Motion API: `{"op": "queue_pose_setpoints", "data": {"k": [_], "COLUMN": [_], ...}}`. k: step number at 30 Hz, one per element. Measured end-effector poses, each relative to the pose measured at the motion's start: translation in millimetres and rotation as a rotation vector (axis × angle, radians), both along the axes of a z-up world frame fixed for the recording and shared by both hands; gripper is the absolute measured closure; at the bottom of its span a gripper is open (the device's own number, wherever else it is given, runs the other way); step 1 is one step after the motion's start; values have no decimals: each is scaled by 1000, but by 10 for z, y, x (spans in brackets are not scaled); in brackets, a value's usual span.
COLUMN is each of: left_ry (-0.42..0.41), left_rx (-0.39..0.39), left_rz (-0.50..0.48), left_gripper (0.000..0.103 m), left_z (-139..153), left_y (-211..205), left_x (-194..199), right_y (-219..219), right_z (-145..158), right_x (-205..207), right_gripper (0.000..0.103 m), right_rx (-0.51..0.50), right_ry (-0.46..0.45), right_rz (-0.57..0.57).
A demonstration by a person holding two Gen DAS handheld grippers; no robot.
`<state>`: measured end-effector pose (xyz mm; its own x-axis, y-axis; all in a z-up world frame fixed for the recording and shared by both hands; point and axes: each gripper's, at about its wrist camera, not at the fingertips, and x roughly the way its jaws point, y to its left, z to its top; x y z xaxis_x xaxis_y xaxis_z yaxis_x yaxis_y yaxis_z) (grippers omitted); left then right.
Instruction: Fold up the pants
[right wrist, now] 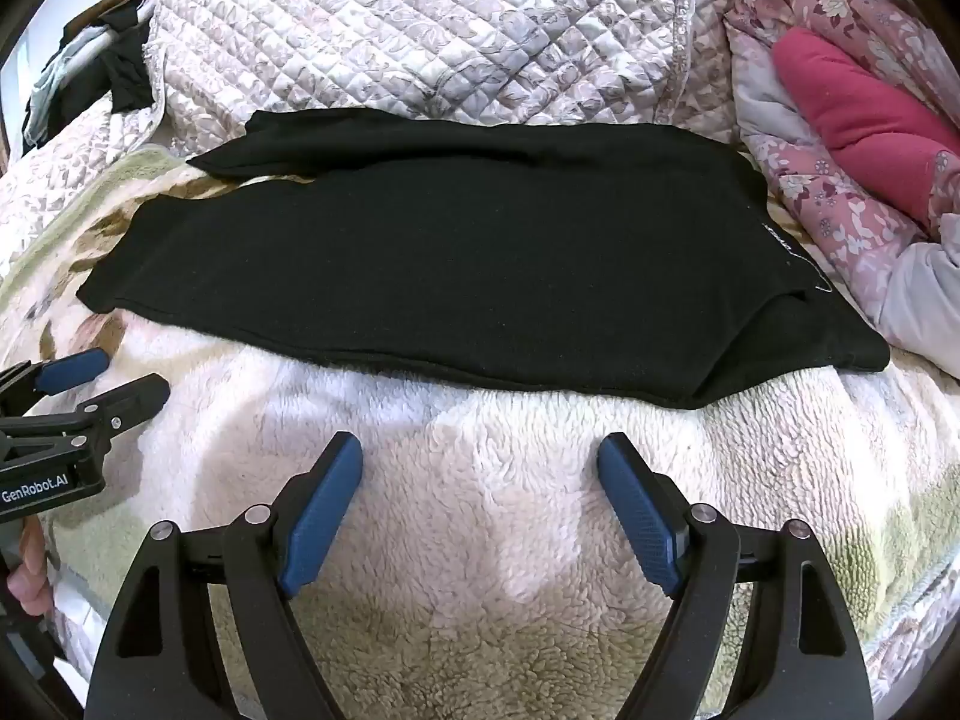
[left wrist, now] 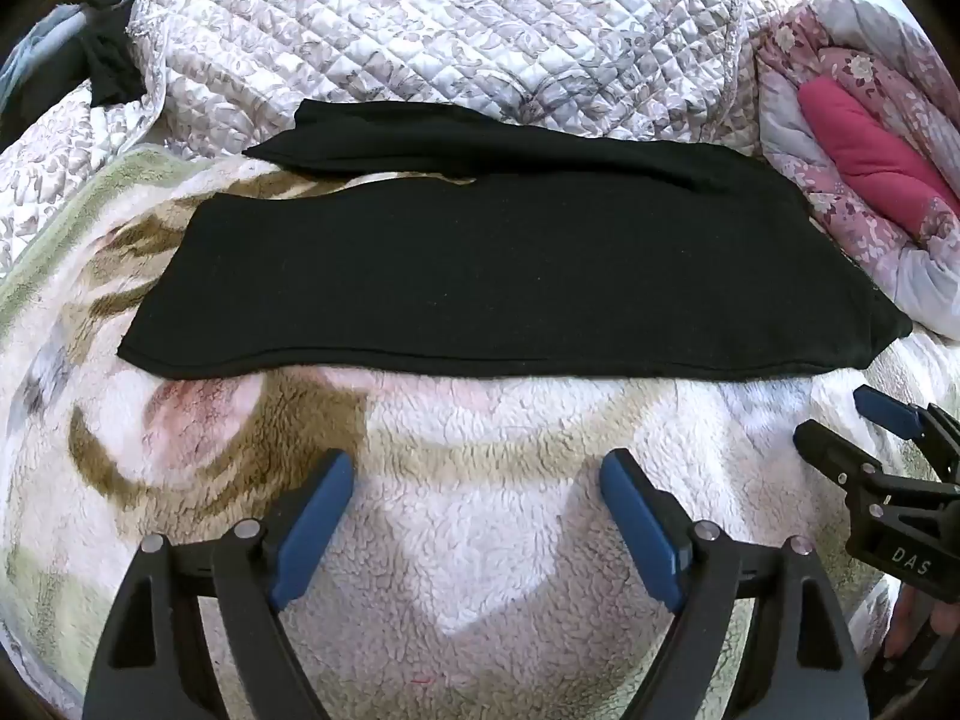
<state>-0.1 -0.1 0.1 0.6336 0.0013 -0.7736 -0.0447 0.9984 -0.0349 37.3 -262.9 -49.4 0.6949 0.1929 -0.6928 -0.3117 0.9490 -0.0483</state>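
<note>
Black pants (left wrist: pixel 510 276) spread flat across a fleecy blanket (left wrist: pixel 480 540), legs pointing left, waist to the right. Ahead of the left gripper (left wrist: pixel 477 468), apart from its wide-open blue fingers (left wrist: pixel 318 516). Ahead of the right gripper (right wrist: pixel 480 468) too, likewise spread wide, nothing held. Beyond the pants, a quilted cover (left wrist: pixel 450 30); far right, a pink floral quilt (right wrist: pixel 840 120).
</note>
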Motion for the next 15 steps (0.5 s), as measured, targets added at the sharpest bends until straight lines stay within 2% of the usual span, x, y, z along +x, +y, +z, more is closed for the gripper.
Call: {"op": "queue_pose_setpoints", "data": {"k": [15], "left_ry": [0], "left_rx": [4], "left_rz": [-3], "left_gripper": [16], "left_z": [-3], "left_y": [-4], "left_x": [1], "right_y": [2], "right_z": [4], "right_x": [8], "right_gripper": [22], "right_rx": [0], "right_ry": [3], "right_rz": [0]}}
